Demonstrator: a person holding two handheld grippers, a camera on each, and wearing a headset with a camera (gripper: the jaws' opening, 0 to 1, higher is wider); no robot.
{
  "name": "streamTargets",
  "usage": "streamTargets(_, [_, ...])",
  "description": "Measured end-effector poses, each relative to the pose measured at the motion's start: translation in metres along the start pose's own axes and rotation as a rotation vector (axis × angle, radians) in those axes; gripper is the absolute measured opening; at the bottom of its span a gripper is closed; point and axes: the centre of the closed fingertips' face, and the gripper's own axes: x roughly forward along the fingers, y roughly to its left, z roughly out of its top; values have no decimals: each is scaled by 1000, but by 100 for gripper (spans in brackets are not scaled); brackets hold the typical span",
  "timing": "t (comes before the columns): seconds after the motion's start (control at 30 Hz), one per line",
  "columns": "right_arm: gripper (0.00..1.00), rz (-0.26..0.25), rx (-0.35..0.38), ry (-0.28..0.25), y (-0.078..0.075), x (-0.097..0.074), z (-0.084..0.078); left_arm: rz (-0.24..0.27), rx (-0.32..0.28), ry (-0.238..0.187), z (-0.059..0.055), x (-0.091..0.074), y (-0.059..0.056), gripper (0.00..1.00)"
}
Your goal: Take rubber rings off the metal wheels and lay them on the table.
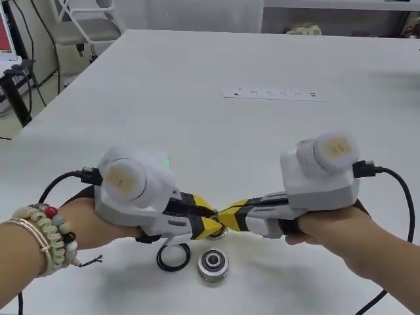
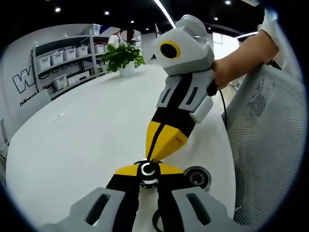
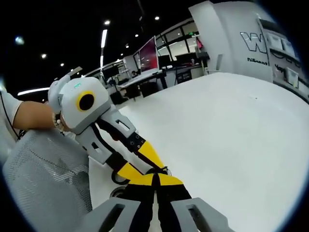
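Left gripper view: left gripper (image 2: 147,166) is clamping metal wheel (image 2: 148,174); right gripper (image 2: 157,153), jaws together, is nipping its rim. Risk: skewed pull popping wheel out onto freed rubber ring (image 1: 173,256) on table (image 1: 197,98).

Right tongs (image 3: 155,176), jaws pressed together, meet the left tongs (image 3: 157,167) tip to tip above the white desk (image 3: 222,135); mesh chair (image 3: 43,179) at left.

Left gripper (image 2: 148,170) and right gripper (image 3: 154,178) meet tip-to-tip, clamped

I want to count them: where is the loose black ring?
In the head view, the black ring lies on the table, left of the bare metal wheel, below the left gripper.
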Motion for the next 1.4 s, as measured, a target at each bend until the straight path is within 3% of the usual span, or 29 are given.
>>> streamTargets(0.17, [0,-9,41,0,-4,-1,-2,4,-11,-6,0,0,0,8])
streamTargets(0.23, [0,-20,44,8,-7,-1,-5,5,-57,-10,0,1,1,8])
streamTargets(0.6, [0,-43,65,24,-12,-2,-10,0,-55,24,1,1,1,8])
streamTargets(0.73, [0,-47,68,20,-14,-3,-9,-16,-6,48,1,-2,0,9])
streamTargets(0.93, [0,-55,86,-6,-16,-7,-3,-45,8,23,15,-8,-6,21])
streamTargets(1.07, [0,-66,111,-35,-20,-12,3,-42,27,-3,27,-15,-6,42])
streamTargets(1.4, [0,-85,134,-91,-28,-21,16,-47,54,-27,47,-46,-3,58])
